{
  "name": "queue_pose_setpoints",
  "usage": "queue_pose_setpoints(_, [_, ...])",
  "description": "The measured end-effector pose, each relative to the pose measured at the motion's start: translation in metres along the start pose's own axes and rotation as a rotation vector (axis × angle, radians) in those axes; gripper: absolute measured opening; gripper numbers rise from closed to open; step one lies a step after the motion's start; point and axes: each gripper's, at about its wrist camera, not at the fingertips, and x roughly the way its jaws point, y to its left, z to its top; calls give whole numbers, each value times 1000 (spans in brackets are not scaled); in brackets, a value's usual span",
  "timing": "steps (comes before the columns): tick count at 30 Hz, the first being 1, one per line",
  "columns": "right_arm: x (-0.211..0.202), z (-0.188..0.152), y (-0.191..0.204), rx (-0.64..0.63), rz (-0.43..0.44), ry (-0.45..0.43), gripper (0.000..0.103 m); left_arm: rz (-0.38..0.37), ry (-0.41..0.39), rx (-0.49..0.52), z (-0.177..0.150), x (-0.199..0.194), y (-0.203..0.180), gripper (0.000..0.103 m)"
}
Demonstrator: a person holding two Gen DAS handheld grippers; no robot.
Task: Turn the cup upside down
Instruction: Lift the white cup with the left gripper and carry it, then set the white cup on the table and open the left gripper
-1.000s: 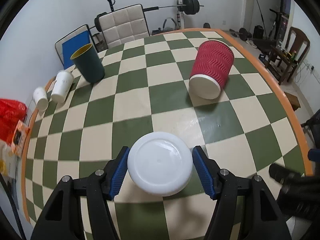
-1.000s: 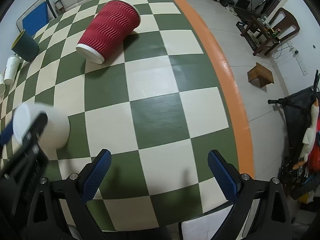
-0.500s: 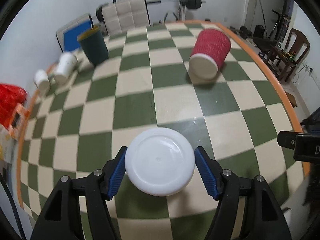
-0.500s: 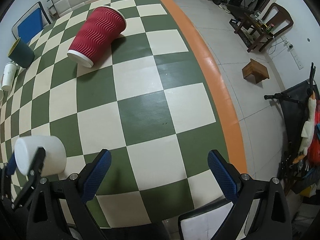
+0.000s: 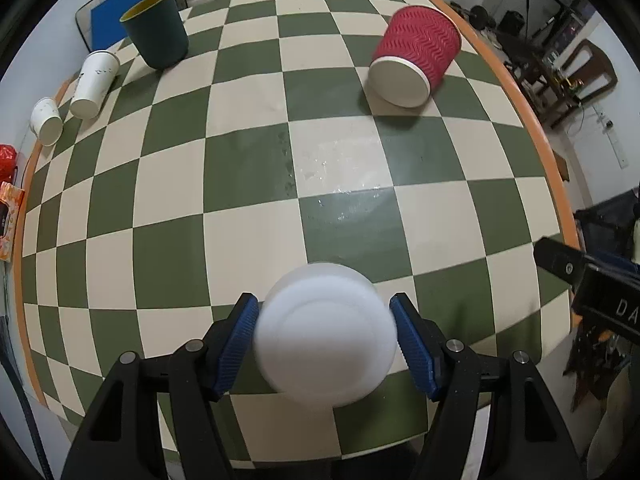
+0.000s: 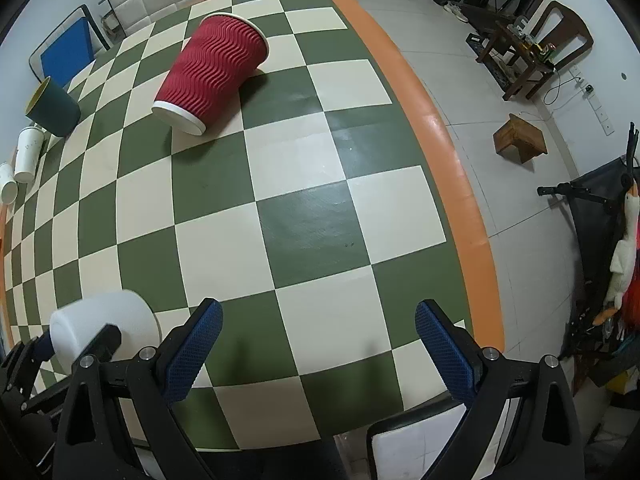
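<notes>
My left gripper (image 5: 325, 342) is shut on a white cup (image 5: 326, 334), whose flat base faces the camera, held above the near part of the checkered table (image 5: 248, 168). In the right wrist view the white cup (image 6: 104, 326) shows at lower left, lying sideways in the left gripper's fingers (image 6: 98, 344). My right gripper (image 6: 318, 344) is open and empty above the table's near right part.
A red ribbed cup (image 5: 414, 58) lies on its side at the far right; it also shows in the right wrist view (image 6: 212, 76). A dark green cup (image 5: 156, 30) stands far left beside two white paper cups (image 5: 94, 84). The orange table edge (image 6: 452, 168) runs along the right.
The left gripper has lifted the white cup and tilted downward, so more tabletop shows. The right gripper has pulled back slightly.
</notes>
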Motion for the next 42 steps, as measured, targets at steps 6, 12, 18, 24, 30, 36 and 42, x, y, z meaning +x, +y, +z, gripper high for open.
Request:
queue_pose_setpoints(6, [-3, 1, 0, 3, 6, -6, 99, 17, -54, 17, 9, -11, -1, 56])
queue_pose_setpoints(12, [-1, 3, -9, 38, 1, -8, 99, 59, -218, -16, 44, -18, 0, 56])
queue_pose_setpoints(18, [3, 5, -19, 58, -20, -14, 99, 118, -411, -17, 50, -8, -1, 56])
queue_pose_setpoints(24, [4, 10, -21, 37, -33, -28, 99, 144, -490, 25, 21, -13, -9, 56])
queue_pose_setpoints(30, [5, 13, -18, 23, -26, -27, 99, 114, -429, -50, -2, -16, -3, 56])
queue_pose_setpoints(36, [1, 19, -17, 22, -14, -39, 99, 100, -334, -147, -21, 0, 5, 57])
queue_pose_setpoints(42, [-3, 20, -15, 19, -9, -42, 99, 88, -297, -161, -17, -1, 3, 56])
